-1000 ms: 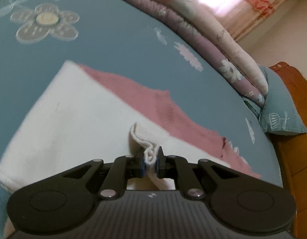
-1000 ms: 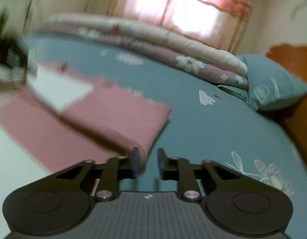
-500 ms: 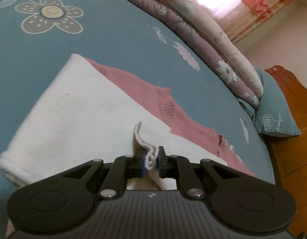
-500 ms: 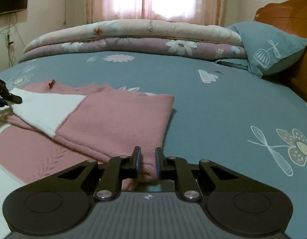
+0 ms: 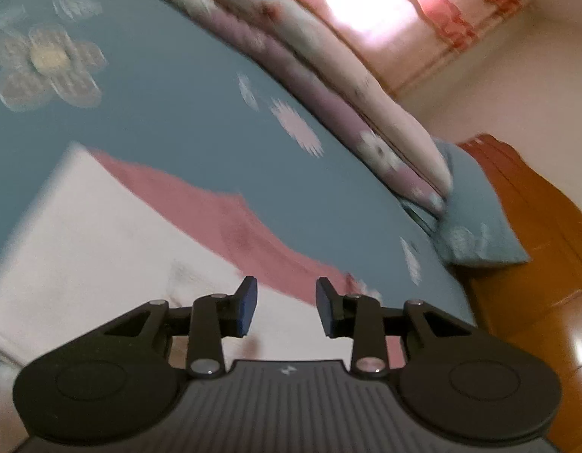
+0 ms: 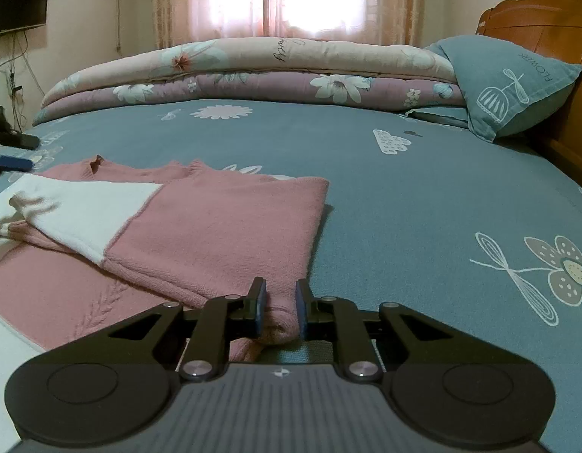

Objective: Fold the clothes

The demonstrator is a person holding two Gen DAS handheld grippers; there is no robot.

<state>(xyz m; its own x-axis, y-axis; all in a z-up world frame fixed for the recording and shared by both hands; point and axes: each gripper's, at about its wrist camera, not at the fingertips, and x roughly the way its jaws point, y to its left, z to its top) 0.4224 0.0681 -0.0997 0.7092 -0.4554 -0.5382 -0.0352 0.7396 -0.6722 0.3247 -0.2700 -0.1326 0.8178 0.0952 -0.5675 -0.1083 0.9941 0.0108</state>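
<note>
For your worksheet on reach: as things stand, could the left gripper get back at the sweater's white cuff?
Probably yes: the left gripper is open, its jaws just opening, and hovers over the white cuff with nothing between.

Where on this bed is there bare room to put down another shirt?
Bare sheet lies between the pink sweater and the pillow, and on toward the rolled quilts. The near left is crowded: the sweater spreads there, under both grippers.

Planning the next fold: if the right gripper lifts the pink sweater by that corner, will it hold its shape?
Probably not. The pink sweater is soft knit, bunched between the right gripper pads, so it should droop. Stacked layers look thick, likely dragging and unfolding.
</note>
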